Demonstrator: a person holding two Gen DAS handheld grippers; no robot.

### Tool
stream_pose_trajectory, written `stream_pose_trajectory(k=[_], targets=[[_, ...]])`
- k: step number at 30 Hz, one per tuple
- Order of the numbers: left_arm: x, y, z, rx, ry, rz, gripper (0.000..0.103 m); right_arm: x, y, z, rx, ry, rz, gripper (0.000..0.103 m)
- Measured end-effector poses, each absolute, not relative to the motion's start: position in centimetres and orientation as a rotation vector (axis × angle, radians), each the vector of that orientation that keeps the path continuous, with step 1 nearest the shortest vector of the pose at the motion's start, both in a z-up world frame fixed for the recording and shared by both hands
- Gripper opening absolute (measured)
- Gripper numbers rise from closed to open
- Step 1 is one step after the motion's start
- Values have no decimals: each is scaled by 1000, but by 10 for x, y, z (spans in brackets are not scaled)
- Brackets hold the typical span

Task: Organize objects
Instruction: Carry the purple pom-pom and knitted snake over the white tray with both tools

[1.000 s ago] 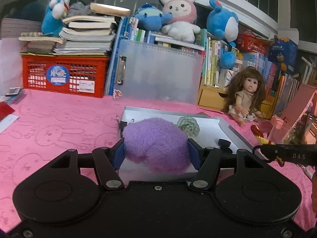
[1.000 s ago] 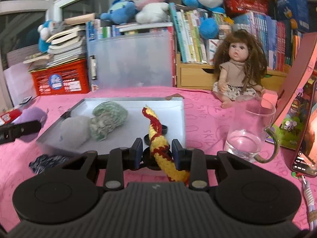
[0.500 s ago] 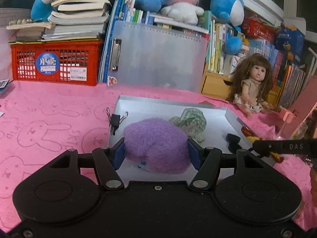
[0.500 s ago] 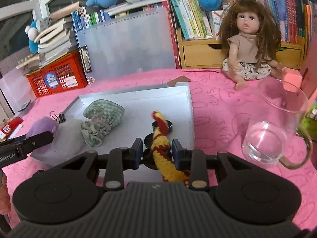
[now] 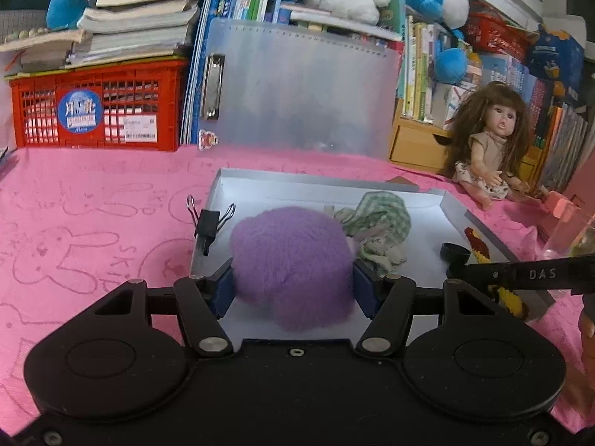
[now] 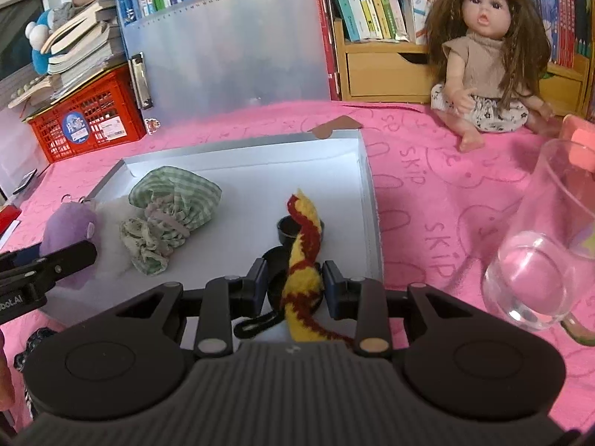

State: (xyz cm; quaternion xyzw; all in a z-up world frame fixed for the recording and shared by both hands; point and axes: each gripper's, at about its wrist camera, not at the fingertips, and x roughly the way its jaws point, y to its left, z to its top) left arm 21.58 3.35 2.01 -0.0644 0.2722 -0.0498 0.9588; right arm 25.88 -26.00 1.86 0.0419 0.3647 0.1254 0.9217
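My left gripper (image 5: 292,284) is shut on a fluffy purple pom-pom (image 5: 292,264), held over the near left part of the shallow white tray (image 5: 316,186). The right gripper (image 6: 293,286) is shut on a yellow and red knitted snake (image 6: 303,256), held over the tray's (image 6: 366,186) near right corner. In the tray lie a green checked cloth pouch (image 6: 169,212) and two small black caps (image 6: 286,226). From the right wrist view the purple pom-pom (image 6: 68,226) and the left gripper (image 6: 48,264) show at the left edge.
A black binder clip (image 5: 208,223) is clipped on the tray's left wall. A glass mug (image 6: 546,245) stands to the right of the tray, a doll (image 6: 487,52) sits behind it. A red crate (image 5: 96,111), a clear folder (image 5: 297,89) and books line the back of the pink cloth.
Both grippers have moved forward and down towards the tray, which now looks larger. The pom-pom and the snake have stayed in their grips.
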Motion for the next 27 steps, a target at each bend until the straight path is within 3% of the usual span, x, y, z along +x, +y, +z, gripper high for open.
stream_pose_trajectory(k=[15,18,19,22,27], targets=[[243,32,20,-125,595,-86,61,304,-258,26,109,748,210,37],[240,32,20,-111,591,-93,63,304,-259,27,124,731,229,43],[239,32,20,-108,589,-94,66,303,-260,27,128,726,231,56],[236,33,23,-105,579,-94,75,299,-264,30,141,704,244,59],[226,32,28,-72,556,-106,81,290,-274,41,163,653,234,63]])
